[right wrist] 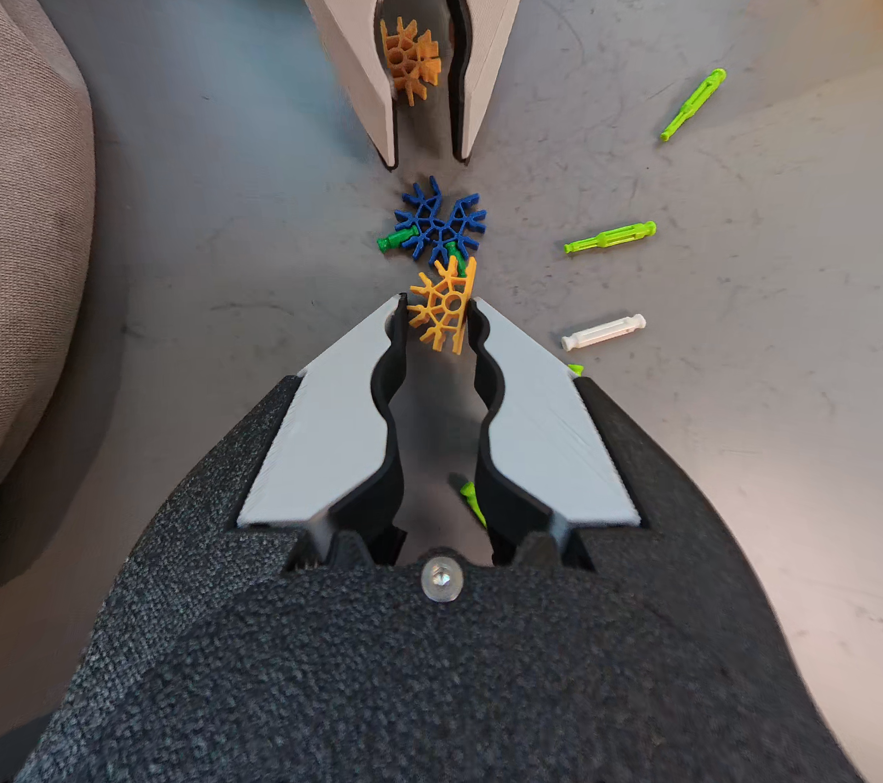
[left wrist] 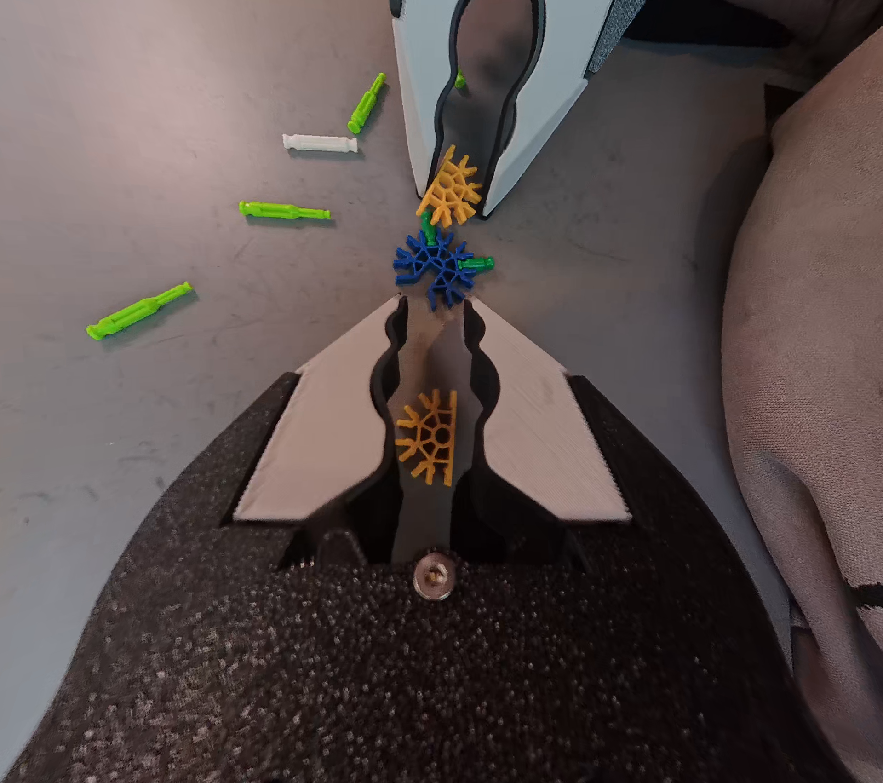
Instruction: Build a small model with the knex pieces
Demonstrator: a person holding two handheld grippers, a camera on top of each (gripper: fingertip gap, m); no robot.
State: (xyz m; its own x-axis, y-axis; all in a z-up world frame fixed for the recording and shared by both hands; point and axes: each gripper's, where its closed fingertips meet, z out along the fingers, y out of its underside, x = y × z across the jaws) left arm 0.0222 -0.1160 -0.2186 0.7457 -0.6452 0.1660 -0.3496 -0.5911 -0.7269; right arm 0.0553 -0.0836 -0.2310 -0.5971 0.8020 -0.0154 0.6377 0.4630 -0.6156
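Gripping a yellow connector (right wrist: 444, 306) in the clenched right tool (right wrist: 438, 299), tilted at the blue connector's (right wrist: 439, 224) dark green rod (right wrist: 456, 258) on the surface (right wrist: 239, 186), left tool (left wrist: 434, 300) parted over a spare yellow connector (left wrist: 427, 437) (likely risk: unbraced blue piece skidding).

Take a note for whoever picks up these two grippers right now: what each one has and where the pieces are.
Left gripper: open, tips just short of the blue connector. A second yellow connector sits between its fingers, grip unclear.
Right gripper: shut on the yellow connector, which meets a dark green rod in the blue connector.
Loose on the table: lime rods, white rod.
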